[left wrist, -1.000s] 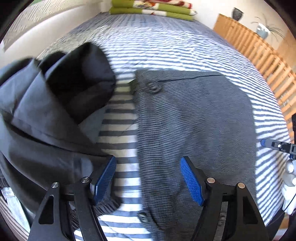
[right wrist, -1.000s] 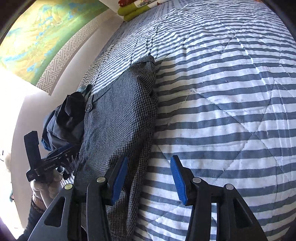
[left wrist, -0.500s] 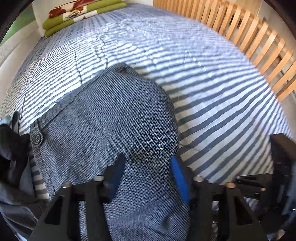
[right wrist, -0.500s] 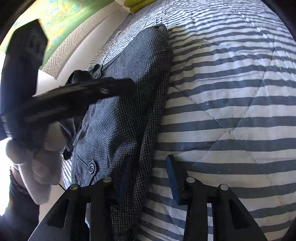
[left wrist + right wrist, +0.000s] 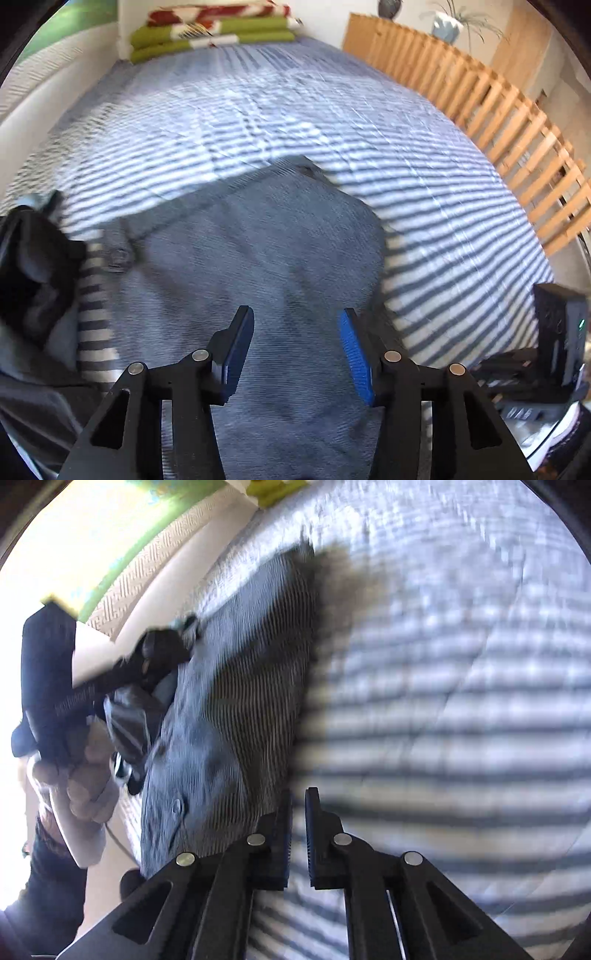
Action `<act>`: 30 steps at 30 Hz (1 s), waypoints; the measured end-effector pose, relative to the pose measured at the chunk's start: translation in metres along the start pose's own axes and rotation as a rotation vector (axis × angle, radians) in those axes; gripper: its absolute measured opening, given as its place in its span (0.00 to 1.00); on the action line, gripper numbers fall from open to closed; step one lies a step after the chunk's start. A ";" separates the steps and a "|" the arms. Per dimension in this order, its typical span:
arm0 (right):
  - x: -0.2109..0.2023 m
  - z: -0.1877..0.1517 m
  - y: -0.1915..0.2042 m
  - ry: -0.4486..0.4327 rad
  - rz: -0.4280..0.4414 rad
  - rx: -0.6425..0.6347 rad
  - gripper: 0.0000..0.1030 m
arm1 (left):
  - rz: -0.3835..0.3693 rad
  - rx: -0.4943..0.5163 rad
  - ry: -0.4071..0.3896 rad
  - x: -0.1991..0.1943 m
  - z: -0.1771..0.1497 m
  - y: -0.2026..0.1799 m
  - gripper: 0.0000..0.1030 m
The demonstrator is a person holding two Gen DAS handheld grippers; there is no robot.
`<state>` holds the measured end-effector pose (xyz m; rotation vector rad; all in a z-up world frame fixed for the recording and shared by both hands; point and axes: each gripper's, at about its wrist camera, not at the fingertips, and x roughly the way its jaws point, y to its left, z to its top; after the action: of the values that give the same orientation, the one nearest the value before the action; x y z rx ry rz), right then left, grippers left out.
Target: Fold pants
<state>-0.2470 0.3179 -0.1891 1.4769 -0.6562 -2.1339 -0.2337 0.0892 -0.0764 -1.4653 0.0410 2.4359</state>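
The grey houndstooth pants (image 5: 251,266) lie folded on the striped bed cover (image 5: 424,177), button end at the left. My left gripper (image 5: 297,350) hovers over their near part. Its jaws are opening and nothing is pinched between the blue pads (image 5: 356,362). In the right wrist view the pants (image 5: 240,709) run up the left half. My right gripper (image 5: 299,830) is closing to a narrow slit at their near right edge, which runs in under the left fingertip (image 5: 284,823). That edge looks raised and throws a shadow on the cover.
A heap of dark clothes (image 5: 33,280) lies left of the pants. A wooden slatted rail (image 5: 498,122) borders the bed on the right. Folded green and red blankets (image 5: 210,29) sit at the head. A person's hand (image 5: 85,786) holds the left gripper's handle.
The right jaws have gone from half open to nearly shut at the pants' edge. The left gripper has swung from the dark clothes over the pants; its jaws narrowed, then widened again.
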 end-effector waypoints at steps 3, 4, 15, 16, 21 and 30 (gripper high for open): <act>-0.007 0.027 0.003 -0.065 0.054 0.016 0.08 | 0.010 -0.057 0.007 0.002 -0.011 0.032 0.50; -0.006 0.037 0.008 -0.083 0.091 0.014 0.08 | 0.026 -0.091 0.022 0.009 -0.013 0.045 0.50; 0.028 0.054 0.038 0.119 -0.076 -0.183 0.08 | 0.193 -0.274 -0.020 0.020 -0.025 0.142 0.50; 0.018 0.060 0.038 0.090 -0.081 -0.183 0.09 | 0.181 -0.280 -0.020 0.017 -0.026 0.147 0.50; 0.003 0.077 0.033 -0.005 -0.042 -0.139 0.49 | 0.079 -0.233 0.035 0.016 -0.035 0.154 0.62; 0.046 0.073 0.013 0.071 0.004 -0.071 0.49 | -0.029 -0.260 0.105 0.040 -0.055 0.166 0.62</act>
<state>-0.3295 0.2888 -0.1917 1.5048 -0.5512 -2.0694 -0.2484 -0.0693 -0.1585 -1.6871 -0.2824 2.4103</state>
